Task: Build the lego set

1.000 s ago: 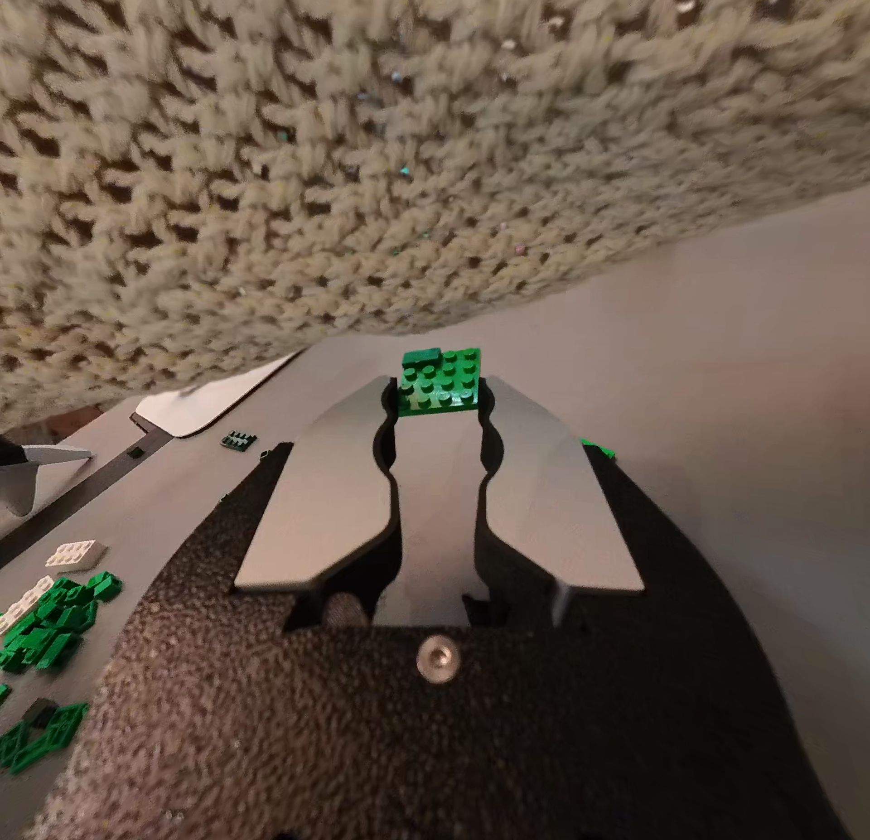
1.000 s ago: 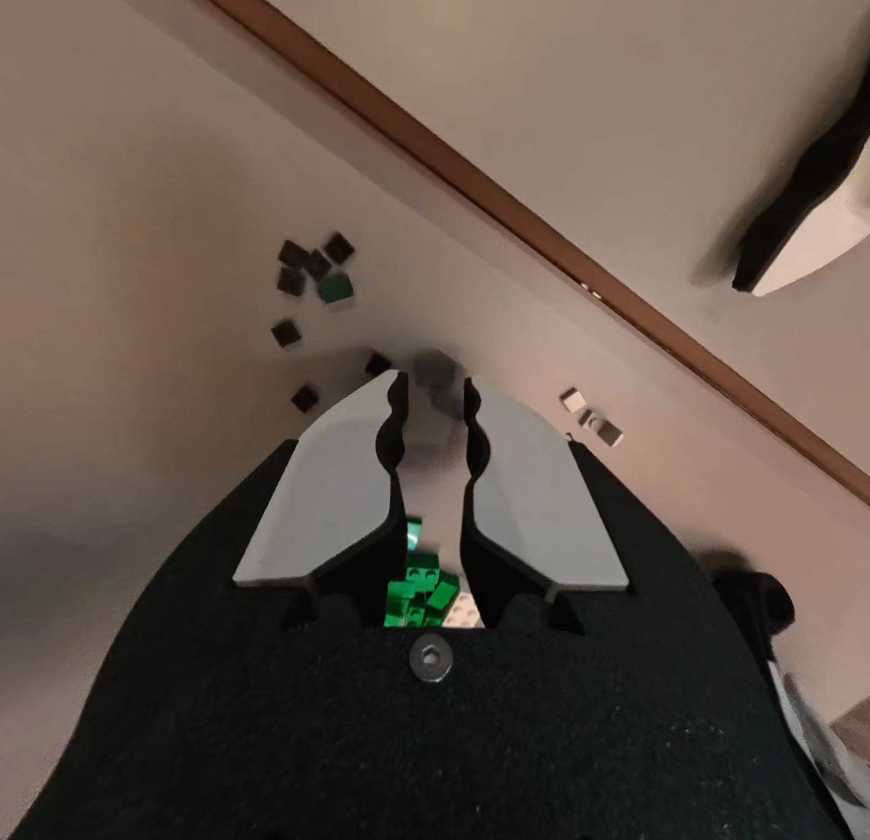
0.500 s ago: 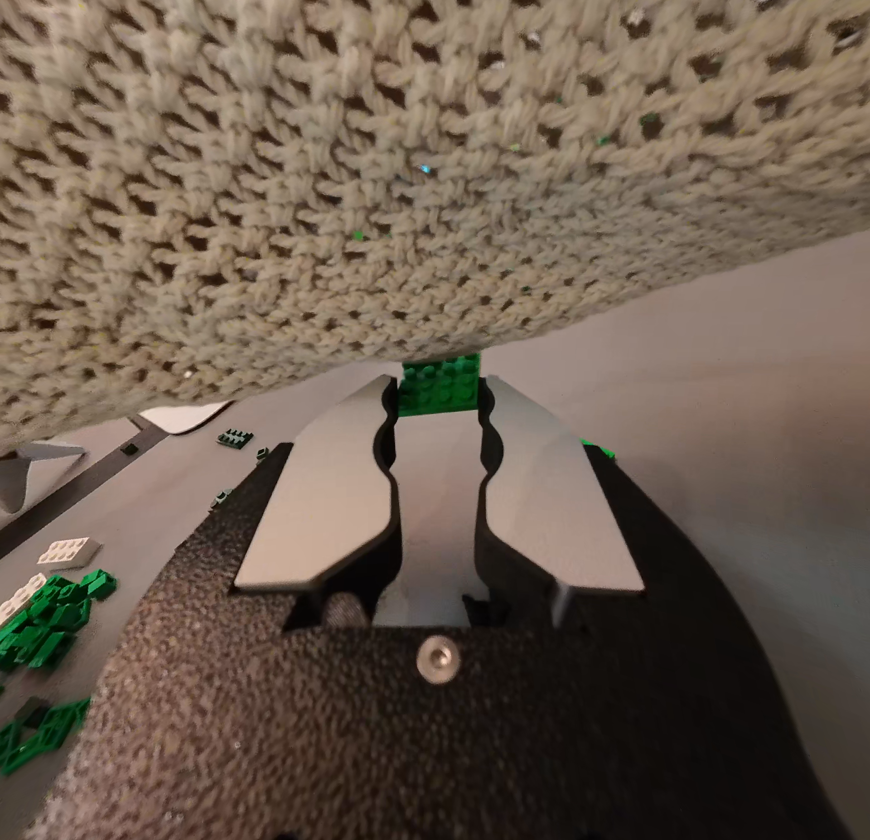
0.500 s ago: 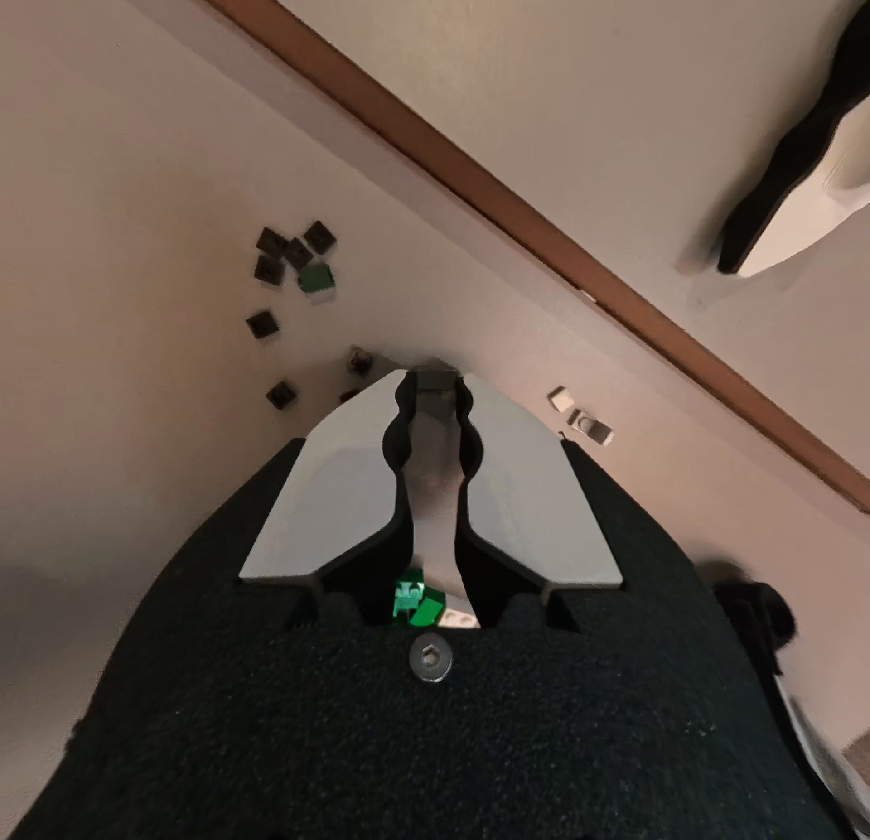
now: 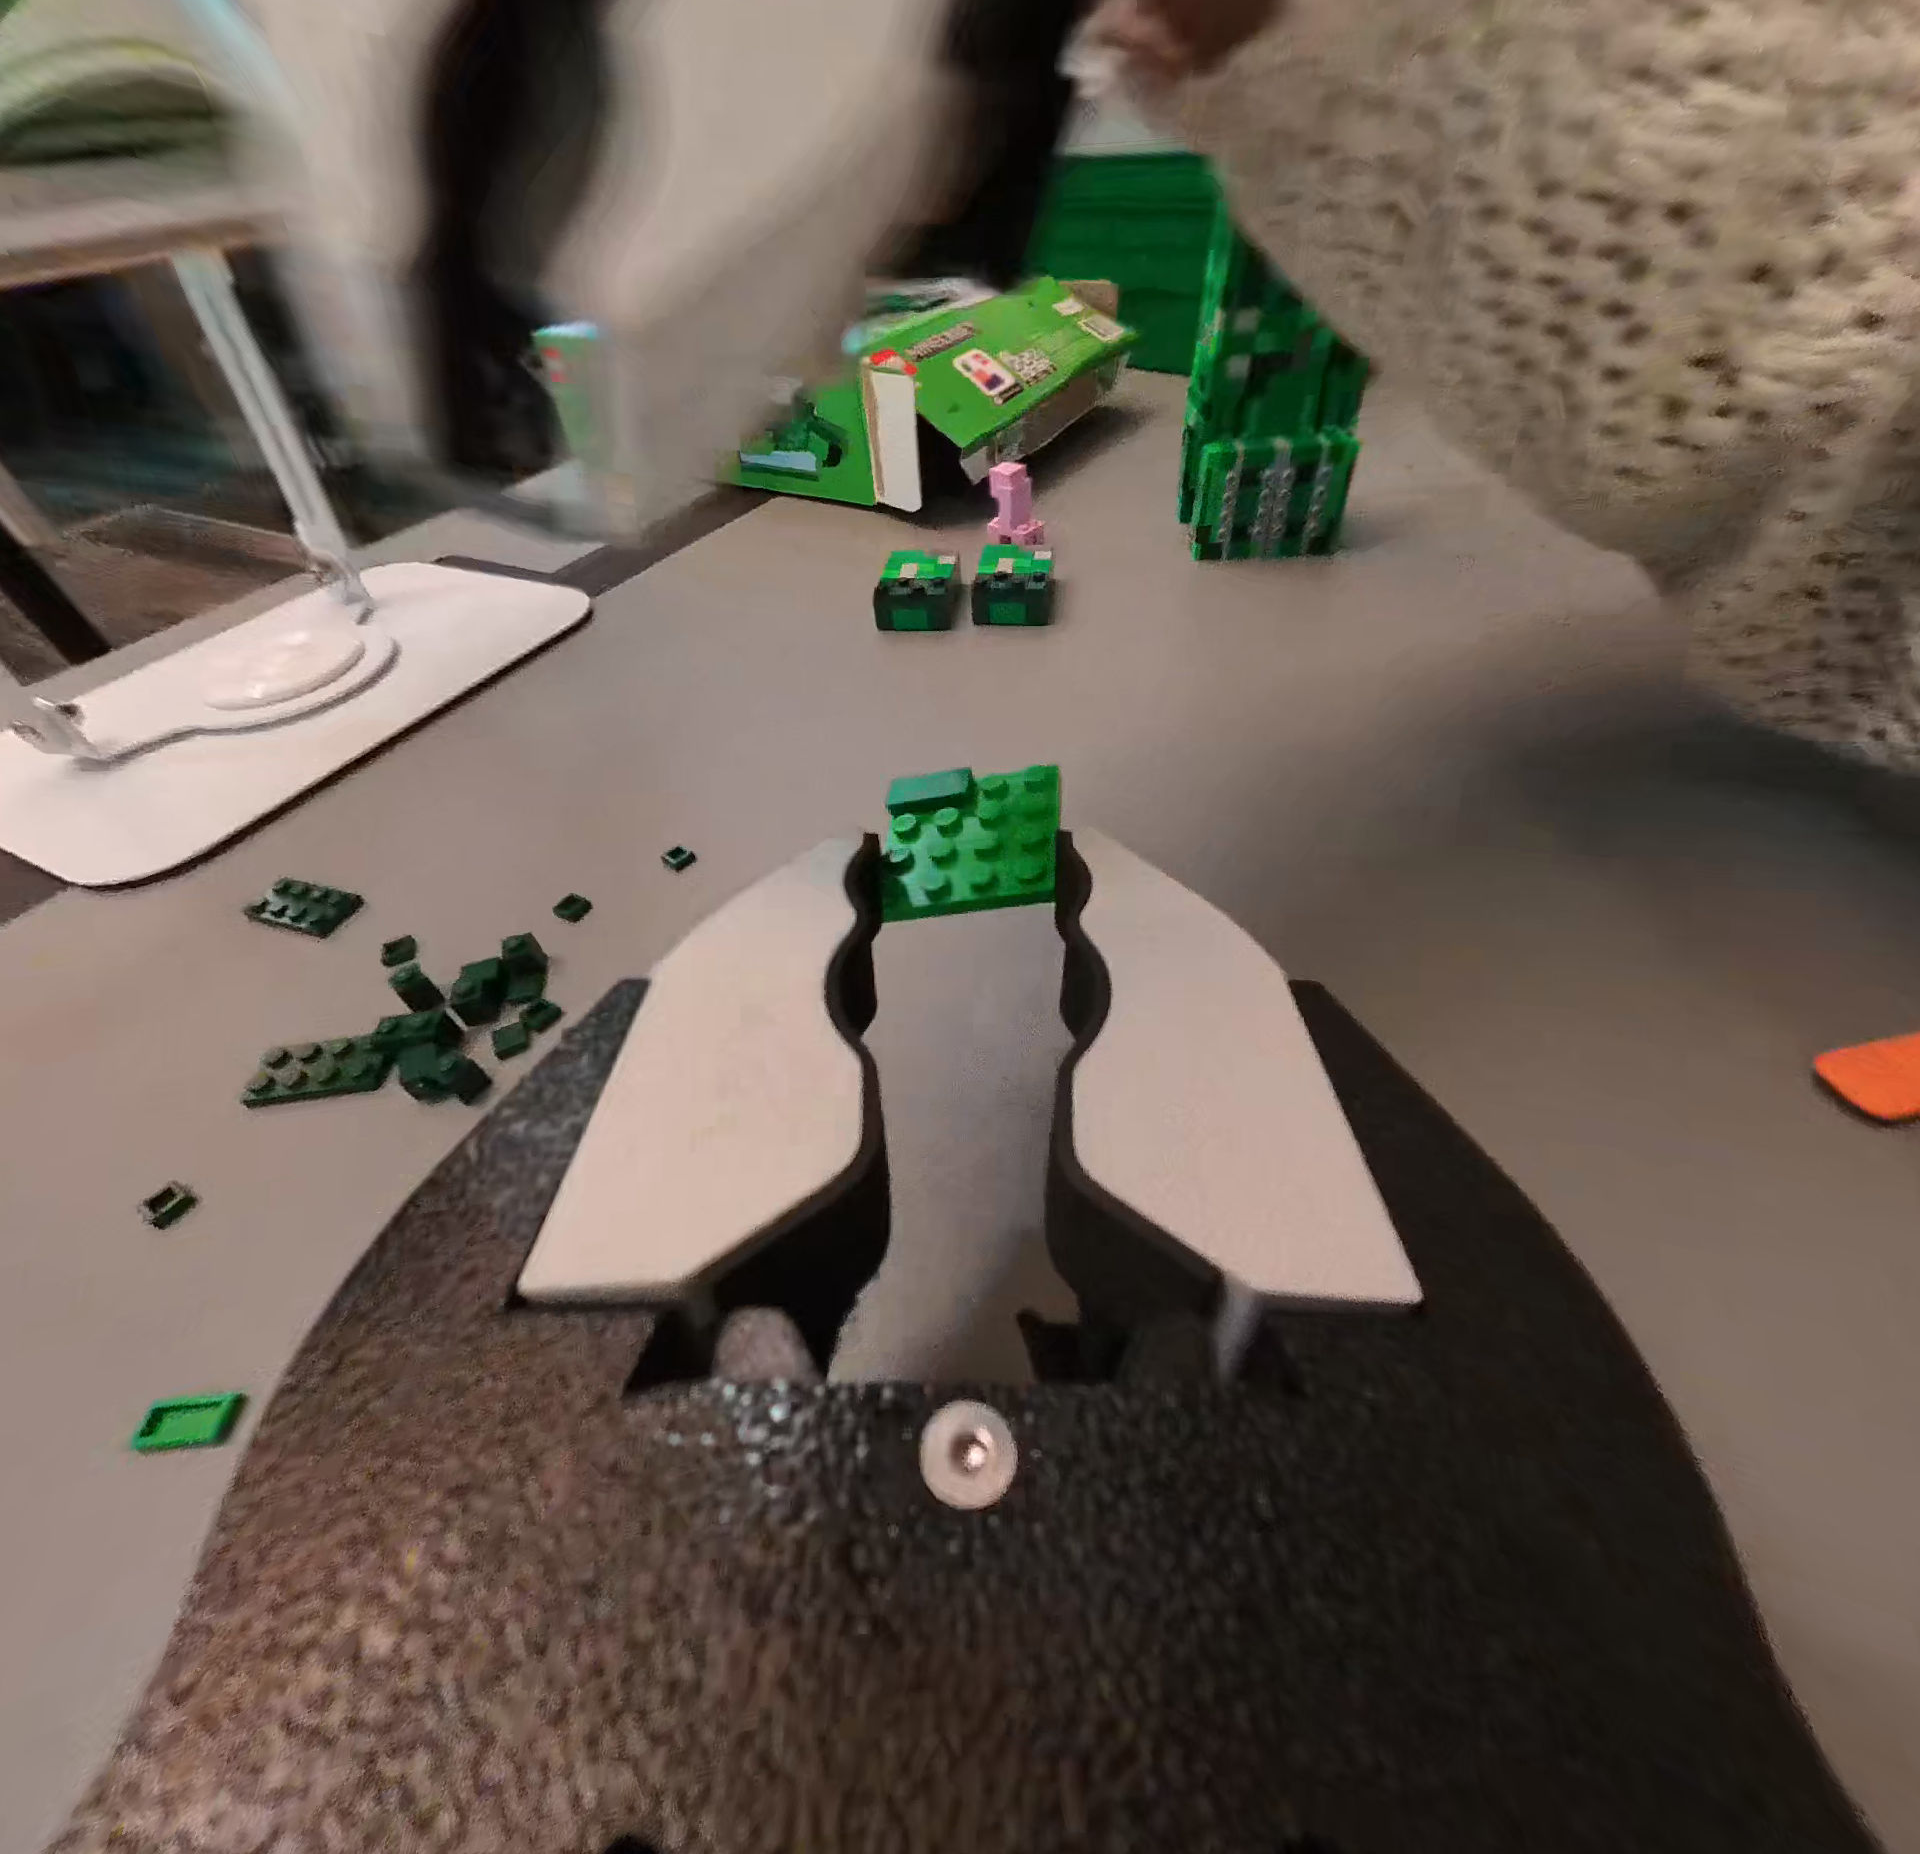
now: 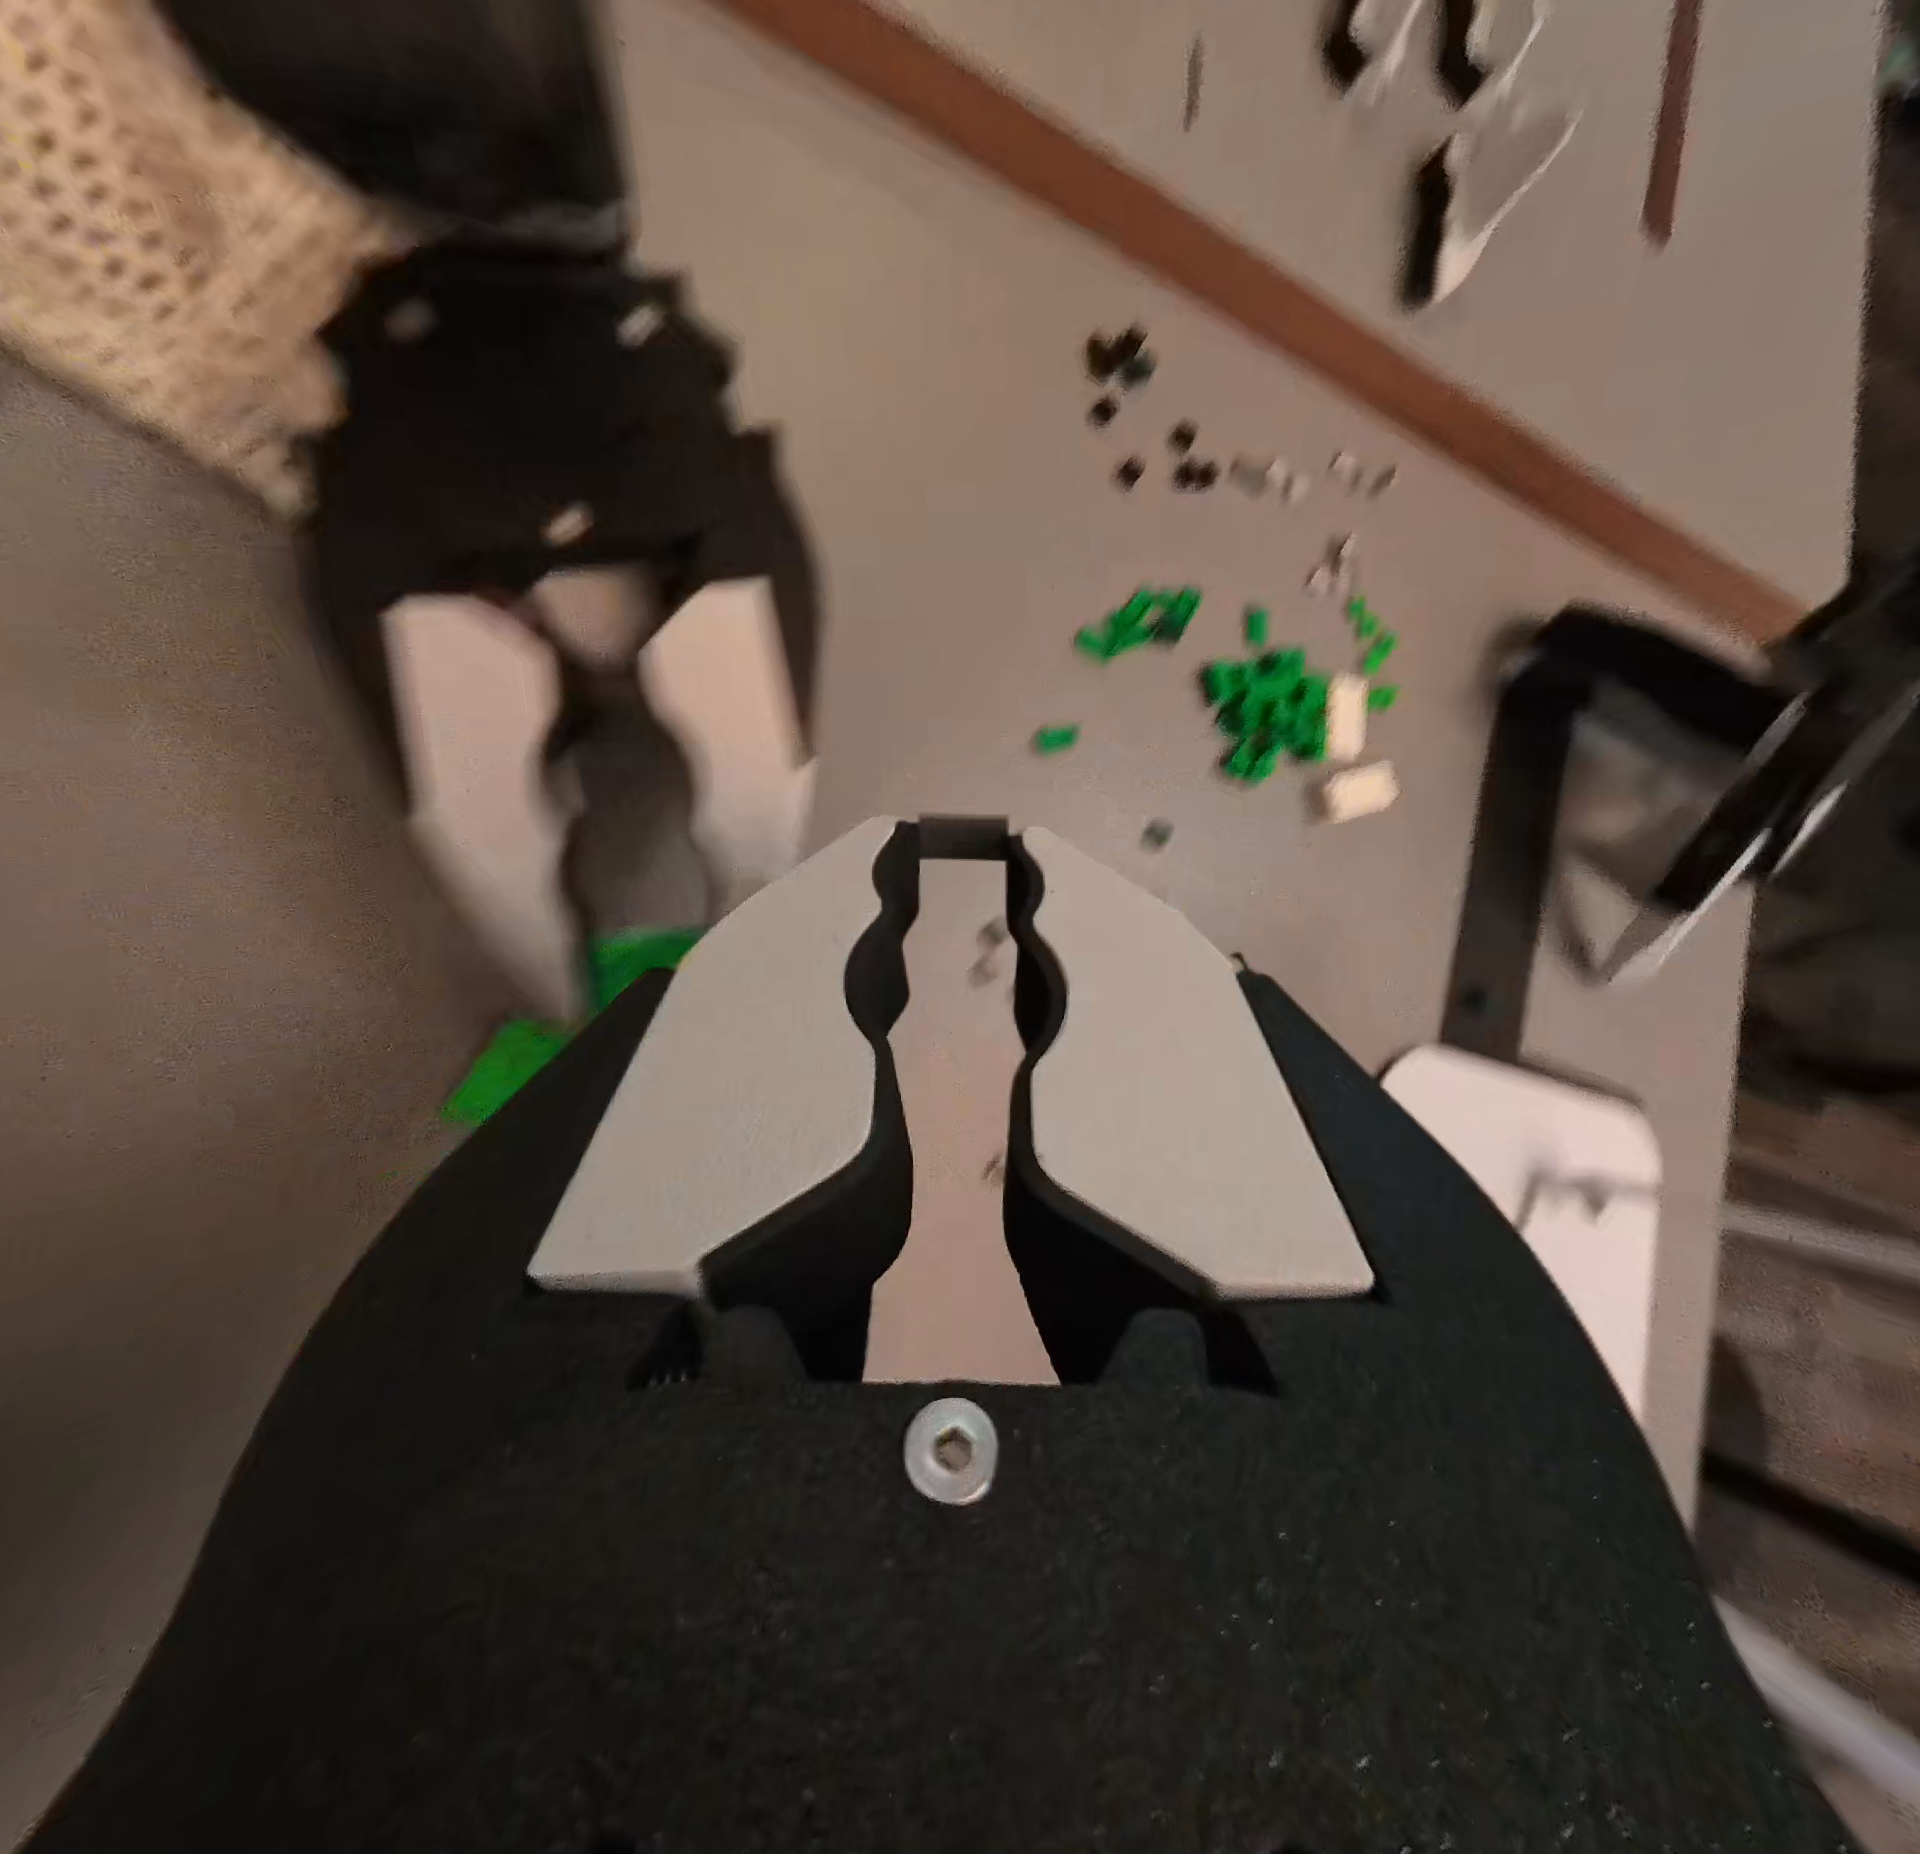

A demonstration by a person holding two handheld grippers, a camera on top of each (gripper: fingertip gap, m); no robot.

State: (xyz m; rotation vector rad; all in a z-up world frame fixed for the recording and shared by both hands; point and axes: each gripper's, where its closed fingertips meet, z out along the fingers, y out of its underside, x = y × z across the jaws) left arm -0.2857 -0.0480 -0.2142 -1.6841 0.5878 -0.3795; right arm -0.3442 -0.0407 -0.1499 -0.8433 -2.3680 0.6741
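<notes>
In the left wrist view my left gripper [image 5: 968, 869] is shut on a bright green studded plate [image 5: 977, 854], which carries a darker green tile [image 5: 928, 788] at its far left corner, and holds it above the grey table [image 5: 779, 724]. In the right wrist view my right gripper [image 6: 963, 854] is shut on a small dark flat piece [image 6: 963, 834] at its tips. The left gripper [image 6: 592, 682] shows blurred to the left there, with the green plate [image 6: 629, 957] below it.
A tall green built block [image 5: 1273, 422], two small green cubes [image 5: 966, 589], a pink figure [image 5: 1013, 500] and a green box [image 5: 977, 391] stand far off. Dark green pieces [image 5: 416, 1025] lie to the left, near a white stand base [image 5: 281, 682]. A knit sleeve [image 5: 1610, 246] is at right. Bright green pieces [image 6: 1268, 703] lie ahead. The grippers' ends are close to 9 centimeters from one another.
My right gripper has shut on the small dark piece, lifted it off the table and swung toward the left gripper. The knit sleeve no longer covers the left view.
</notes>
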